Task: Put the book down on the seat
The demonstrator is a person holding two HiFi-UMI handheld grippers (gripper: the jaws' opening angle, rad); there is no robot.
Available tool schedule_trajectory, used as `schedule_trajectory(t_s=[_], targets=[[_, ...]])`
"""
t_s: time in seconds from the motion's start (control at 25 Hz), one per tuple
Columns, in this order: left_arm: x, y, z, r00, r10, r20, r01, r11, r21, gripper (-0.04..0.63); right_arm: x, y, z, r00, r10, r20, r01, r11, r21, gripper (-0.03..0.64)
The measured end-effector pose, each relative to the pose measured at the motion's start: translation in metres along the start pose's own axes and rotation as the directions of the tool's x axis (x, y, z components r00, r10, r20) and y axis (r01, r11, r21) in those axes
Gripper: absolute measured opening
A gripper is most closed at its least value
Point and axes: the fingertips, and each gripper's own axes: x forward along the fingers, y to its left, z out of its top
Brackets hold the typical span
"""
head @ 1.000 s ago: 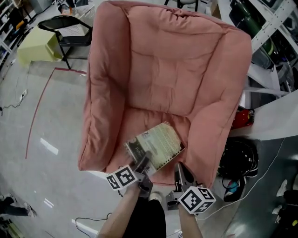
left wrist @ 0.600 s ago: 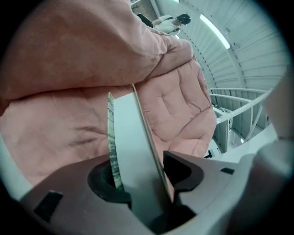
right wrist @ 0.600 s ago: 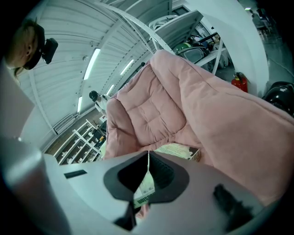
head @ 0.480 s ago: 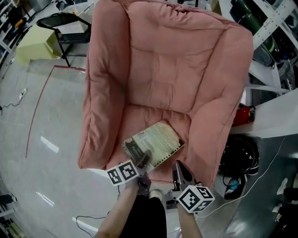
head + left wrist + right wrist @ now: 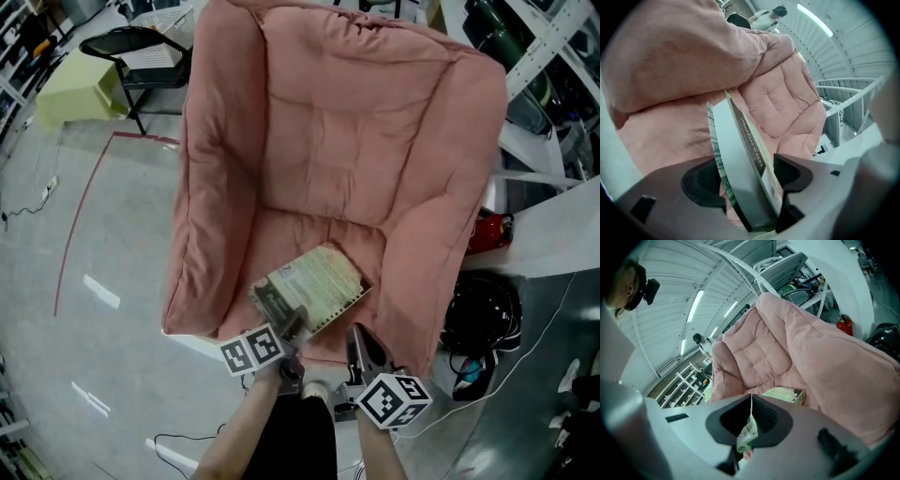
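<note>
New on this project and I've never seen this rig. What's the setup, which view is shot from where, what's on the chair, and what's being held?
There is no robot arm here. A person holds a two-jaw clamp with a marker cube in each hand. The head view comes from a camera on the person's head, looking steeply down. The two gripper views come from cameras riding on each clamp, looking along its jaws.

Below the person is a padded pink fabric armchair. A book with a green-and-cream cover lies on its seat, near the front edge.

The left hand-held gripper has the book's near edge between its jaws. They have just been opening, so the book isn't clamped. The right hand-held gripper sits beside the book, off it, with its jaws together on a small white-and-green paper slip.
</note>
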Motion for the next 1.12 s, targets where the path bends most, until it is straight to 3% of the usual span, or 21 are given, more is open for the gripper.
schedule_trajectory(t_s=[0.28,0.6,0.76,0.88,1.0,1.12], targets=[[-0.016,0.012,-0.01,1.0,0.023,-0.004,-0.023,1.0,-0.009,0.319,-0.009,0.008,-0.004,1.0,0.011,0.007,-0.011,1.0,-0.003,0.014],[-0.044,0.023,-0.015,0.998,0.058,0.009,-0.058,0.997,0.04,0.325,-0.021,0.021,-0.019,1.0,0.027,-0.011,-0.027,1.0,-0.001,0.014],[-0.058,0.015,-0.013,0.999,0.035,0.027,-0.036,0.998,0.05,0.324,-0.026,0.033,-0.022,0.999,0.039,-0.022,-0.039,0.999,-0.008,0.014],[-0.071,-0.003,-0.01,0.998,0.003,0.057,-0.011,0.991,0.132,0.285,-0.034,0.041,-0.018,0.999,0.038,-0.02,-0.038,0.999,-0.031,0.014],[-0.086,-0.025,-0.006,0.996,0.007,0.085,-0.031,0.957,0.288,0.133,-0.042,0.049,-0.013,1.0,0.024,-0.015,-0.025,0.998,-0.06,0.014],[-0.102,-0.048,-0.005,0.995,-0.01,0.103,-0.03,0.926,0.376,0.061,-0.054,0.057,-0.012,1.0,0.02,-0.015,-0.021,0.998,-0.065,0.014]])
